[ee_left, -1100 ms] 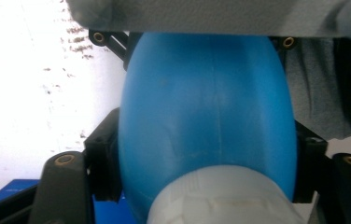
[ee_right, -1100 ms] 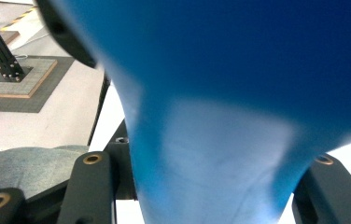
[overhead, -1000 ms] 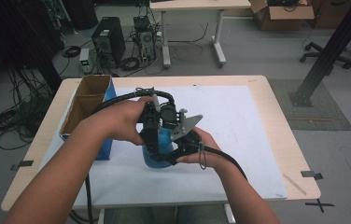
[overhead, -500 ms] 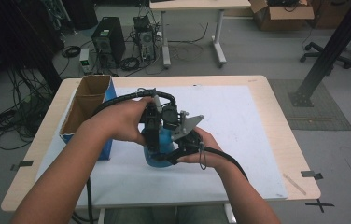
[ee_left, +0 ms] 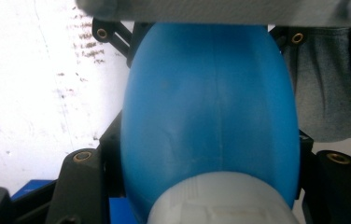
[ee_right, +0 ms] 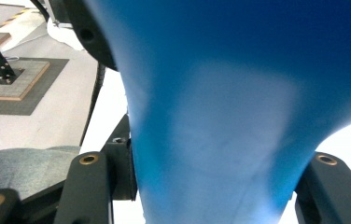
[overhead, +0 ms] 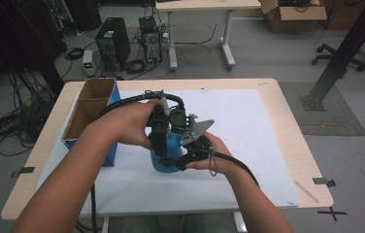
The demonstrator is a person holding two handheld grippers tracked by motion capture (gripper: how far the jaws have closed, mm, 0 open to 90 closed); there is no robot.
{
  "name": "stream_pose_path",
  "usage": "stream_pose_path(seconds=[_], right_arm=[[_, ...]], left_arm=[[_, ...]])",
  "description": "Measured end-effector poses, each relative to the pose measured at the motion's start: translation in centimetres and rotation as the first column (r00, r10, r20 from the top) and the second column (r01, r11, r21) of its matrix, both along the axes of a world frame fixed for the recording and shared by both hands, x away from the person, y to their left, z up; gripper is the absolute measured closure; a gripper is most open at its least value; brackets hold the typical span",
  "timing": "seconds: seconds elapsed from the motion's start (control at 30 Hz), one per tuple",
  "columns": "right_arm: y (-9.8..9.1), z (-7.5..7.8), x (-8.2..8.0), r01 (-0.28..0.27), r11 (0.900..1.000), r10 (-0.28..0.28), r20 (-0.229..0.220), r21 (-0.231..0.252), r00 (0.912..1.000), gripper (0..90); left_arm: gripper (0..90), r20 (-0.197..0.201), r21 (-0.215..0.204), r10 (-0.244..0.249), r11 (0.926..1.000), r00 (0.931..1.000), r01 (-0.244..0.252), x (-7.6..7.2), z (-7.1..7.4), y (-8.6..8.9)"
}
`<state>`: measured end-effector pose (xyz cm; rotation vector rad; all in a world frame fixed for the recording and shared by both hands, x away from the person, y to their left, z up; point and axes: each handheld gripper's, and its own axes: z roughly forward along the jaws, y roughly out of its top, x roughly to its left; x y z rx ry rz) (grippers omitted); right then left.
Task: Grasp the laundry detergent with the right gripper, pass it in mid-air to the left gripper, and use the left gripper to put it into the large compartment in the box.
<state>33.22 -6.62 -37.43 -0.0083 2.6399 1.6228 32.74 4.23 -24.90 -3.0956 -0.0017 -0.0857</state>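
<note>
Gripping a smooth, rounded blue plastic bottle [overhead: 170, 154] with pale ribbed cap [ee_left: 220, 198] above the white paper sheet [overhead: 248, 126]: left gripper [overhead: 160, 145] clamped across its bulbous body, right gripper [overhead: 183, 160] pinching its narrower waist; open brown cardboard box [overhead: 89, 109] nearby.

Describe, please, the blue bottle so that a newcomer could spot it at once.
On the white sheet covering the wooden table, look just right of the open cardboard box. The blue bottle stands clamped between both hand-held grippers, the lone rounded plastic thing there, with a pale cap.
</note>
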Motion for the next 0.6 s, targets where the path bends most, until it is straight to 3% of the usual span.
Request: stream_pose_path(seconds=[0.07, 0.13, 0.27, 0.3, 0.33, 0.37, 0.6], right_arm=[[-0.1, -0.05, 0.2, 0.006, 1.0, -0.006, 0.016, -0.003, 0.9999, 41.4], [-0.15, -0.03, 0.11, -0.001, 0.9999, 0.001, -0.027, 0.014, 0.9996, 37.7], [-0.3, -0.01, 0.43, 0.014, 0.9997, -0.014, -0.018, 0.02, 0.9997, 29.9], [-0.32, 0.0, 0.35, 0.022, 0.9994, -0.02, -0.04, 0.029, 0.999, 28.8], [-0.39, -0.04, 0.53, 0.025, 0.9994, -0.024, -0.027, 0.025, 0.9993, 27.8], [-0.41, -0.06, 0.47, 0.023, 0.9991, -0.021, -0.052, 0.035, 0.9984, 26.4], [-0.52, -0.34, 0.65, 0.037, 0.9982, -0.034, -0.067, 0.046, 0.9972, 18.0]], left_arm=[[39.6, 0.003, 0.009, 0.0, 1.0, 1.0, 0.0, 0.05, 0.03, -0.07], [39.6, 0.008, 0.012, 0.0, 0.9999, 1.0, 0.0, 0.09, 0.03, -0.1], [39.6, 0.016, 0.011, 0.001, 0.9999, 0.9999, -0.002, 0.21, -0.05, -0.15], [39.6, 0.018, 0.009, 0.0, 1.0, 0.9998, 0.0, 0.22, -0.09, -0.13], [39.5, 0.018, 0.013, 0.0, 0.9999, 0.9998, 0.0, 0.26, -0.07, -0.15], [39.5, 0.02, 0.013, -0.002, 0.9999, 0.9998, 0.002, 0.25, -0.06, -0.15], [39.5, 0.018, 0.008, -0.001, 1.0, 0.9998, 0.001, 0.28, 0.08, -0.04]])
